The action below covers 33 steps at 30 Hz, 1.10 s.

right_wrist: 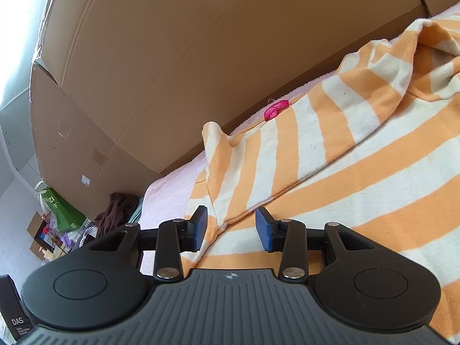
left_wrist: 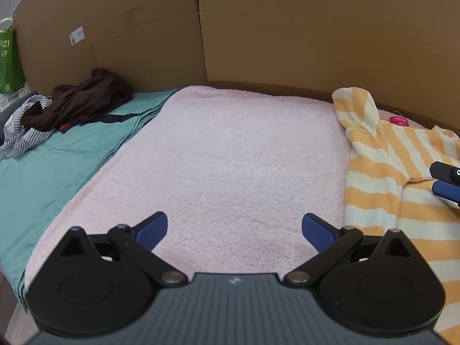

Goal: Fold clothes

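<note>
One garment is in hand here: the orange-and-cream striped top, spread on the right part of the pink towel with a sleeve laid over its body and a pink label showing at its far edge. It looks partly folded at best; the sleeve lies turned in, but the body is still broad and rumpled toward the far right, so I judge most of the folding remains.

The right gripper sits low over the near edge of the top, its jaws about half open, with the cuff end of the folded sleeve lying between the blue pads. The pads do not appear to press the cloth, so nothing seems gripped yet. The left gripper hovers over bare towel to the left of the top, jaws spread wide and empty.

Further left, a teal cloth covers the surface beside the towel, and at its far end lie a dark brown garment and a navy-striped one, both crumpled and unfolded. Those presumably wait their turn. Brown cardboard walls the far side, and a green bag stands at far left.
</note>
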{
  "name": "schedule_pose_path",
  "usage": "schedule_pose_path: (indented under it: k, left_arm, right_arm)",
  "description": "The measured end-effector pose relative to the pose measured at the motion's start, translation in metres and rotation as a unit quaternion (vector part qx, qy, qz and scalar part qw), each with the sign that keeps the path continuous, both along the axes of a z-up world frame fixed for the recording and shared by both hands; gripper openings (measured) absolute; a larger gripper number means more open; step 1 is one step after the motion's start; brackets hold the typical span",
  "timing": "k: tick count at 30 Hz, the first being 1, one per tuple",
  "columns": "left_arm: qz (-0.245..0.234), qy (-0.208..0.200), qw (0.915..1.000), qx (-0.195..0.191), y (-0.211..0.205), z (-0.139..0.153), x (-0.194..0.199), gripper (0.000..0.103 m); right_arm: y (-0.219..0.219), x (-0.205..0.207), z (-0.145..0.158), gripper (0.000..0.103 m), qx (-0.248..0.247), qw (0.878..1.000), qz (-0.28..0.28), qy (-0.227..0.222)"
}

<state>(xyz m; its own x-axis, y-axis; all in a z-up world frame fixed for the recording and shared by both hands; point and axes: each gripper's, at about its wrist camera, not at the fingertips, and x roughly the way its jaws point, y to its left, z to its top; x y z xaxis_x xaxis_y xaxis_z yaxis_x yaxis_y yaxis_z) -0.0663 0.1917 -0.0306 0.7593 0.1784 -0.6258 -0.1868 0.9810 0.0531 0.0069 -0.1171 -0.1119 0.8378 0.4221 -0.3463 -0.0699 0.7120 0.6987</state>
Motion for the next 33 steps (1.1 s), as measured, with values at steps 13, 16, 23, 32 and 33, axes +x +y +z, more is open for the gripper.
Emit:
schedule_pose_path:
  k: [13, 16, 23, 32, 33]
  left_arm:
    - [-0.004, 0.003, 0.9999, -0.011, 0.0012, -0.0023, -0.001, 0.1]
    - [-0.005, 0.004, 0.9999, -0.012, 0.002, -0.0031, -0.0009, 0.1]
    - [-0.006, 0.007, 0.9998, -0.016, 0.0032, -0.004, -0.001, 0.1]
    - [-0.01, 0.007, 0.9998, -0.017, 0.0051, -0.0033, -0.0022, 0.1]
    - [-0.01, 0.006, 0.9998, -0.018, 0.0056, -0.0029, -0.0022, 0.1]
  right_arm:
    - [-0.0012, -0.0006, -0.0009, 0.041, 0.001, 1.0, -0.004, 0.0]
    - [-0.0014, -0.0008, -0.0013, 0.041, 0.002, 1.0, -0.005, 0.0]
    - [-0.0003, 0.0001, -0.0019, 0.041, 0.001, 1.0, -0.001, 0.001]
    - [0.0055, 0.0023, 0.0011, 0.041, -0.01, 1.0, 0.008, 0.008]
    - [0.0066, 0.0023, 0.0021, 0.041, -0.012, 1.0, 0.008, 0.01]
